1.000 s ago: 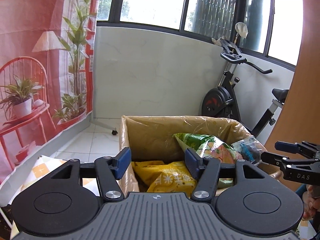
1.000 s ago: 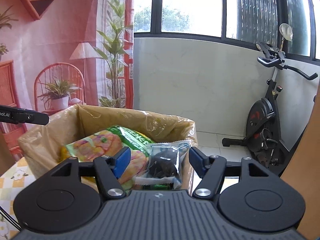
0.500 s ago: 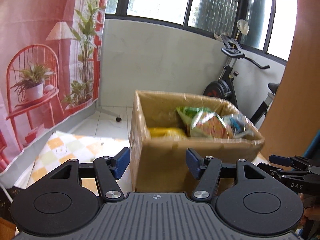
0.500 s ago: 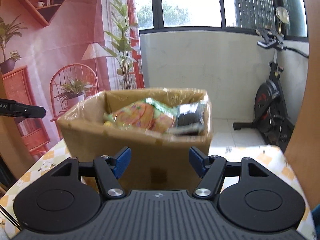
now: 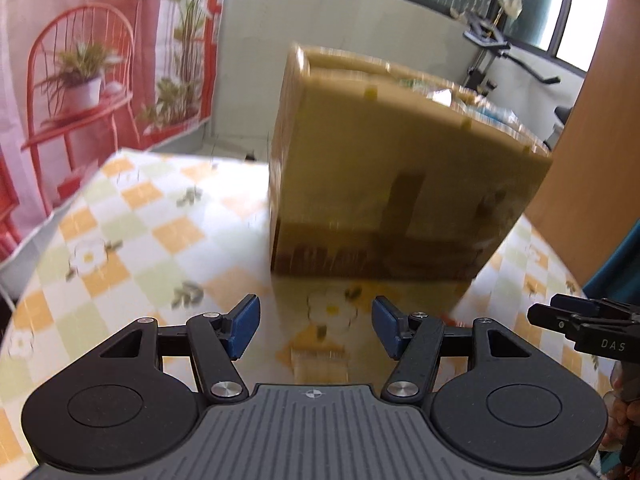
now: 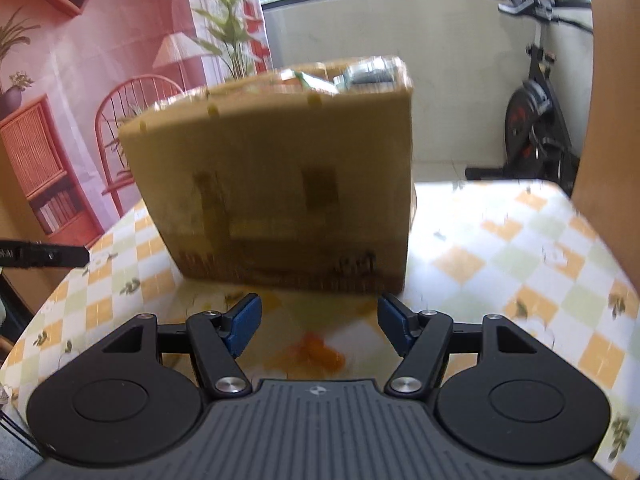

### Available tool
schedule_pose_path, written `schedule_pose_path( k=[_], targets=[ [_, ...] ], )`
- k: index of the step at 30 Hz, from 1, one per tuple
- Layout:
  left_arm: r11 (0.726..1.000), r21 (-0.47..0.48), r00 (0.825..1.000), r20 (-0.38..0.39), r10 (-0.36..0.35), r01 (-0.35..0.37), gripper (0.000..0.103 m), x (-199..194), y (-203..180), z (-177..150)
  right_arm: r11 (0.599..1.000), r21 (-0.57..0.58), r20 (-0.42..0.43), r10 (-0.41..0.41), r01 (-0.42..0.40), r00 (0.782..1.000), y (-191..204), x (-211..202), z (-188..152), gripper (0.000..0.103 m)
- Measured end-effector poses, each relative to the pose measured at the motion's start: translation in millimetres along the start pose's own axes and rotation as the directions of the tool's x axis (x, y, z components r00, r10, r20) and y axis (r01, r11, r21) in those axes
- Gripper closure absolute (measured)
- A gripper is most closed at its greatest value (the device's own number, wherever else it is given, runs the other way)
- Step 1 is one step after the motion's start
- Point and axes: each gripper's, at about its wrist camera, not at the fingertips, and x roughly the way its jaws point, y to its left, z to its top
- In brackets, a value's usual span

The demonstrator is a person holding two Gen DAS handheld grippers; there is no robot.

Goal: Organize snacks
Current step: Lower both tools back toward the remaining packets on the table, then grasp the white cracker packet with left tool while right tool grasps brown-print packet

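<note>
A brown cardboard box (image 5: 404,168) stands on the checkered tablecloth (image 5: 132,240); it also shows in the right wrist view (image 6: 280,184). Snack packets (image 6: 360,74) peek over its top rim; a few show at the rim in the left wrist view (image 5: 460,98). My left gripper (image 5: 316,330) is open and empty, low over the table in front of the box. My right gripper (image 6: 319,326) is open and empty, also in front of the box. The right gripper's tip (image 5: 576,320) shows at the left view's right edge. Both views are blurred by motion.
The table (image 6: 520,248) has a yellow, green and white check cloth. A wooden panel (image 5: 580,128) stands at the right. An exercise bike (image 6: 532,120) stands on the floor behind. A red printed backdrop (image 5: 80,60) hangs at the left.
Both grippers have pulled back and dropped from over the box opening to low in front of the box. The box's front face now fills the views. Both stayed open.
</note>
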Motion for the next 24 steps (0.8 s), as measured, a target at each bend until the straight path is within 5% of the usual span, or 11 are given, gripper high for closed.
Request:
schedule_pose_path(
  k=[11,24],
  targets=[
    [1.0,-0.027,0.997,-0.081,0.01,-0.012,0.039,14,7,-39,1.0,-0.009,-0.131,-0.024,0.023,0.991,-8,12,-47,0.036],
    [1.0,-0.021,0.99,-0.143,-0.009,0.006,0.039,30,-10,-74,0.989,-0.146,-0.25,-0.052,0.016,0.967,-7,21,-77,0.036]
  ],
)
